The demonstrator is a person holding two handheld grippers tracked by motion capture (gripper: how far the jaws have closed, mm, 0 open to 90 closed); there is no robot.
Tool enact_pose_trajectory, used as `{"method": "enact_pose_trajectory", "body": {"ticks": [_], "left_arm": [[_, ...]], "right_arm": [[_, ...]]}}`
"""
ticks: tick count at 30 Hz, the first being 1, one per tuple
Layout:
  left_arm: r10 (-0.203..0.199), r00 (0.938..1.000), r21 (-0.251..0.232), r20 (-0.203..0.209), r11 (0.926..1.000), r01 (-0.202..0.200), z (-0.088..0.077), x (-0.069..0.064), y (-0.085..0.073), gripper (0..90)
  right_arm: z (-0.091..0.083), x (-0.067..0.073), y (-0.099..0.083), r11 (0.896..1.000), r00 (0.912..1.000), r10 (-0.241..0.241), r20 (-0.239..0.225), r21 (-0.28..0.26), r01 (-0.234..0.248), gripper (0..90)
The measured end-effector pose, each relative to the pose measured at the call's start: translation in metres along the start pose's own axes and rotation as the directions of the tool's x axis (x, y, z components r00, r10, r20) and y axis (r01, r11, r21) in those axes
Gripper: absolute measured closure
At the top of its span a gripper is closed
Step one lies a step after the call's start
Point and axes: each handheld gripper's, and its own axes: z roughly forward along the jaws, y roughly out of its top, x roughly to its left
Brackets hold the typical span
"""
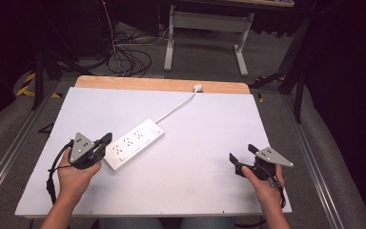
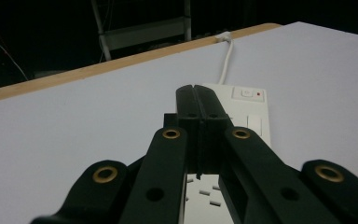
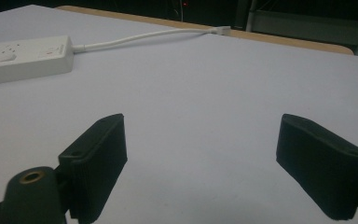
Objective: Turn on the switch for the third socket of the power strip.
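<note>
A white power strip (image 1: 134, 145) lies diagonally on the white table (image 1: 195, 181), left of the middle. Its white cable (image 1: 177, 109) runs from the strip's far end to the table's wooden far edge. The left gripper (image 1: 106, 139) is just beside the near end of the strip, with its jaws closed together and nothing between them. The right gripper (image 1: 242, 153) is well apart from the strip, on the right, with its jaws spread apart over bare table.
</note>
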Motion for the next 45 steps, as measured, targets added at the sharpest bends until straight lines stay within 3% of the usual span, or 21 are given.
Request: {"method": "enact_pose_trajectory", "body": {"ticks": [13,22,31,37,45], "left_arm": [[-0.026,0.9984,-0.044,-0.051,0.9987,0.024,-0.012,0.005,0.002,89.2],[-0.018,0.9984,-0.041,-0.054,0.999,0.016,-0.013,0.005,0.002,88.4],[-0.048,0.9971,-0.047,-0.06,0.9979,0.045,-0.015,0.008,0.004,85.1],[-0.081,0.993,-0.062,-0.085,0.9952,0.076,-0.019,0.014,0.004,82.3],[-0.069,0.993,-0.056,-0.095,0.9964,0.064,-0.018,0.012,0.005,76.8]], "right_arm": [[0.004,0.001,0.002,1.0,0.9999,-0.003,-0.012,-0.005,0.003,16.6],[0.005,0.002,0.003,1.0,0.9998,-0.01,-0.018,-0.002,0.01,16.6],[0.004,0.002,0.003,1.0,0.9999,-0.005,-0.013,-0.003,0.005,16.6],[0.004,0.001,0.002,1.0,0.9999,-0.003,-0.013,-0.003,0.003,16.6],[0.004,0.001,0.002,1.0,0.9999,-0.007,-0.015,-0.001,0.007,16.6]]}}
